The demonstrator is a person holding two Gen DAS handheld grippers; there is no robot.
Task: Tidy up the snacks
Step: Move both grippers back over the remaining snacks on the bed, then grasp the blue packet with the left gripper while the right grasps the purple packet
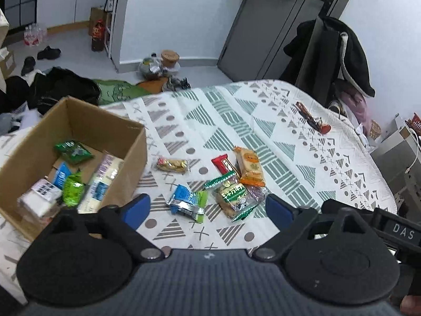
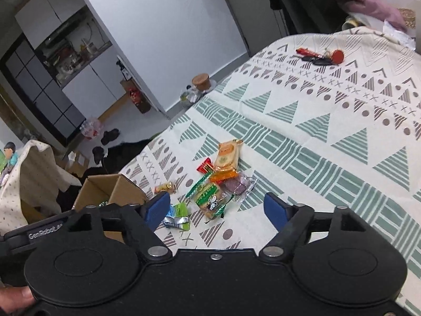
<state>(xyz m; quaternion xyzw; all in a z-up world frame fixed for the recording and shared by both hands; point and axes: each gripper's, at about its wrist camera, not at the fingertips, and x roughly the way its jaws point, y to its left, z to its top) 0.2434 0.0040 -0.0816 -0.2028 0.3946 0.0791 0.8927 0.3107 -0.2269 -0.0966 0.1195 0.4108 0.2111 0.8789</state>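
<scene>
- Both grippers, left gripper [image 1: 208, 209] and right gripper [image 2: 217, 209], hover spread wide, holding nothing.
- Loose snacks [image 1: 231, 184] lie on the cloth [image 1: 289, 131], beside the box [image 1: 131, 142].
- Take the nearest packet [image 1: 188, 202] flat, by its edges.

snack packets [image 2: 210, 197] on patterned tablecloth [image 2: 315, 137]

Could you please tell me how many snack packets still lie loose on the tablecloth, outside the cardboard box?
7: gold packet nearest the box, blue-green packet, red, orange, green strip, green biscuits, purple. Others may hide underneath.
</scene>
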